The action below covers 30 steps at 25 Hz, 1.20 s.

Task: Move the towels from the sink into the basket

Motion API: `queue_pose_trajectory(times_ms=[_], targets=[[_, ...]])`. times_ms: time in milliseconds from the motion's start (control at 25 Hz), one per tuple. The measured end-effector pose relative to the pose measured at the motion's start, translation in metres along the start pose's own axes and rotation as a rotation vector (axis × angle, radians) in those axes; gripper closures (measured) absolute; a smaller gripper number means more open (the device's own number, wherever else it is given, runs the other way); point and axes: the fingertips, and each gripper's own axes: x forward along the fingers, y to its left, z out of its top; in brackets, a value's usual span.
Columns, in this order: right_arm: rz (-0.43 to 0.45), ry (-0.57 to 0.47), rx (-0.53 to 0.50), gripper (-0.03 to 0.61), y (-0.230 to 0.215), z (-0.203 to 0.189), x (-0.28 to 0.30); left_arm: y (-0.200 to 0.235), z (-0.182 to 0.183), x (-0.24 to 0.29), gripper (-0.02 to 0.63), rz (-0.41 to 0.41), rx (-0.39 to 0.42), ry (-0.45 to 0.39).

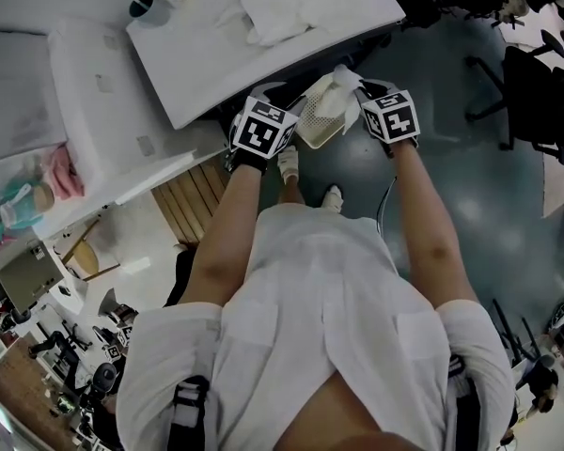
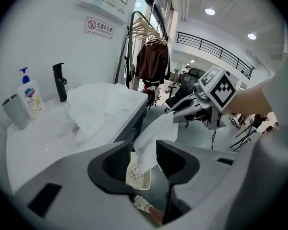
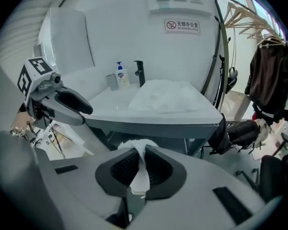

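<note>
The right gripper (image 3: pixel 140 169) has its fingers (image 3: pixel 158 166) clamped on a white towel (image 1: pixel 336 97), dangling it right over the basket (image 1: pixel 312 137) on the floor! The left gripper (image 2: pixel 144 163) holds its fingers (image 2: pixel 175 159) apart, cloth hanging loose between them, unpinched. This looks like the drop step: next the right one needs to let go above the basket, then head back for the pile (image 1: pixel 296 7) on the counter (image 1: pixel 216 64)

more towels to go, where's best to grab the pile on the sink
I'd pinch a raised fold on top of the pile, coming down from the counter's open front edge. The heap is crumpled, with ridges standing up for jaws, and the faucet and soap bottle stand at the back.
</note>
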Motion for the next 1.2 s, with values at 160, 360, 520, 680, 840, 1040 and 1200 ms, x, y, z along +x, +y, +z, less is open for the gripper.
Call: queue_pose_trajectory(times_ms=[160,360,520,680,840,1040,1200], targets=[[-0.009,0.038,0.057,0.534,-0.004,-0.008,0.019,0.013,-0.007,-0.004,0.442,0.004,-0.015,0.004],[-0.018,0.072,0.092,0.534,-0.003,-0.012,0.037,0.025,-0.005,-0.008,0.442,0.007,-0.022,-0.007],[-0.057,0.119,0.098,0.532,-0.007,-0.017,0.047,0.034,-0.004,-0.011,0.442,0.004,-0.023,-0.011],[-0.068,0.185,0.114,0.525,-0.008,-0.037,0.056,0.039,-0.001,-0.012,0.443,0.001,-0.021,-0.019],[-0.097,0.162,0.101,0.475,-0.011,-0.034,0.053,0.044,0.001,-0.011,0.443,-0.006,-0.014,-0.017],[-0.107,0.088,0.06,0.456,-0.016,0.0,0.046,0.048,0.007,-0.011,0.449,-0.007,-0.01,-0.025],[-0.114,-0.001,0.101,0.457,-0.018,0.019,0.03,0.05,0.015,-0.014,0.452,-0.007,-0.004,-0.042]])
